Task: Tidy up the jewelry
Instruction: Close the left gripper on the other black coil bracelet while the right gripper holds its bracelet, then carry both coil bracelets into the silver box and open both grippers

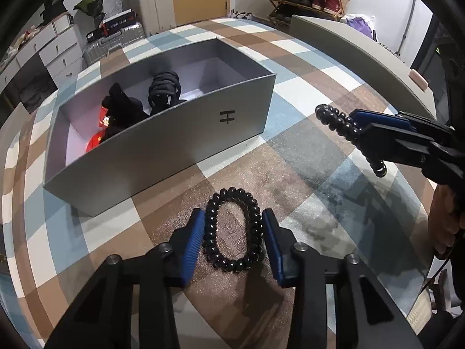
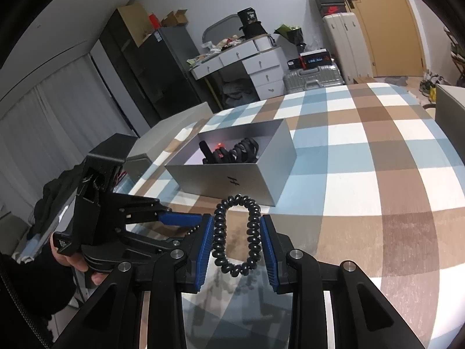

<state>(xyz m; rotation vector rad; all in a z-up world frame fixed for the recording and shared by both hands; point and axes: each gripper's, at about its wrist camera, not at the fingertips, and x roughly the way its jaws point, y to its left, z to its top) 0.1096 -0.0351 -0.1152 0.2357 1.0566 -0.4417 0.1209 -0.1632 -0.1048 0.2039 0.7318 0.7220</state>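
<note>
Open grey cardboard box (image 1: 162, 145), black "H"-like mark on front, on checked cloth (image 1: 305, 87). Left gripper (image 1: 234, 232) pinches black beaded bracelet (image 1: 232, 229) lying there; right gripper (image 2: 237, 240) grips lifted black coil hair tie (image 2: 235, 235).

One black beaded bracelet (image 1: 232, 229) lies flat; another black coil band (image 2: 237, 235) hangs.
</note>
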